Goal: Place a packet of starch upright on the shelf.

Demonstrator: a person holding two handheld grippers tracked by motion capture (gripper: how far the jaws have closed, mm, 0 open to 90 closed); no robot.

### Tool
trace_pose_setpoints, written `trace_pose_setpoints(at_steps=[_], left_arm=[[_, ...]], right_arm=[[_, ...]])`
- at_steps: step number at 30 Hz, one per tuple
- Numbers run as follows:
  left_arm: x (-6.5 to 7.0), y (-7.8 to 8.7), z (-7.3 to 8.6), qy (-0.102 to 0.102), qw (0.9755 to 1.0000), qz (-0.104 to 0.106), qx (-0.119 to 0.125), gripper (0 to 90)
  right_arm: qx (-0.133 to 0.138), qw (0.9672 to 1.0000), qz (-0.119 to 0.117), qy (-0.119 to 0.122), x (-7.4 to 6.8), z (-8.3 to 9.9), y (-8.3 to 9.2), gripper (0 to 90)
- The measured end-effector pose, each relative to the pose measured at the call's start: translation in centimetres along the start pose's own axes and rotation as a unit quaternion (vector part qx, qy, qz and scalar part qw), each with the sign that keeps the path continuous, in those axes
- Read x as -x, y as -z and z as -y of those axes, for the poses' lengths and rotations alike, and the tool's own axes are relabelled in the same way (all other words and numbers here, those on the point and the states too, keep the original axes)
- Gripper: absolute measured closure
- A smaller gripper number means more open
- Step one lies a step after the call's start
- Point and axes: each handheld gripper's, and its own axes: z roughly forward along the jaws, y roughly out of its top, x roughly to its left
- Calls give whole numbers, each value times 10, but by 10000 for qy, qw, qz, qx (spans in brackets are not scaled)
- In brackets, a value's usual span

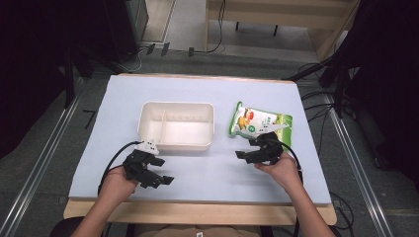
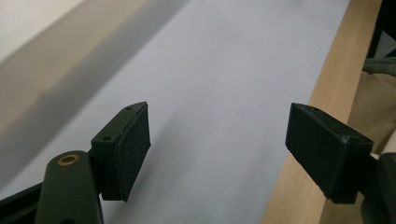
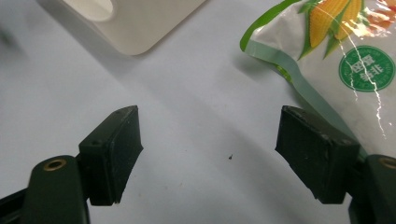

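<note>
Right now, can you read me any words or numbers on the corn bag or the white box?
Corn bag, round green seal with white characters: too blurred to read.
Corn bag, larger print seen from the high view: too small to read.
White box: no writing on it.

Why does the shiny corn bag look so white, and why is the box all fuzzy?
In the right gripper view, light glares off the corn bag, washing its print pale, and the white box is soft, out of focus, with a grey shadow beside it. In the high view the bag also gleams, while the room around the table stays dark.
</note>
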Motion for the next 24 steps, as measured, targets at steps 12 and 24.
trace_pose_setpoints(at_steps=[12,24], left_arm=[[-2,1,-1,-4,9998,65,173,210],[-3,0,-8,-67,9996,163,241,219]], right_arm=[[65,9999,85,115,2,2,4,293],[27,9998,201,46,6,7,10,378]])
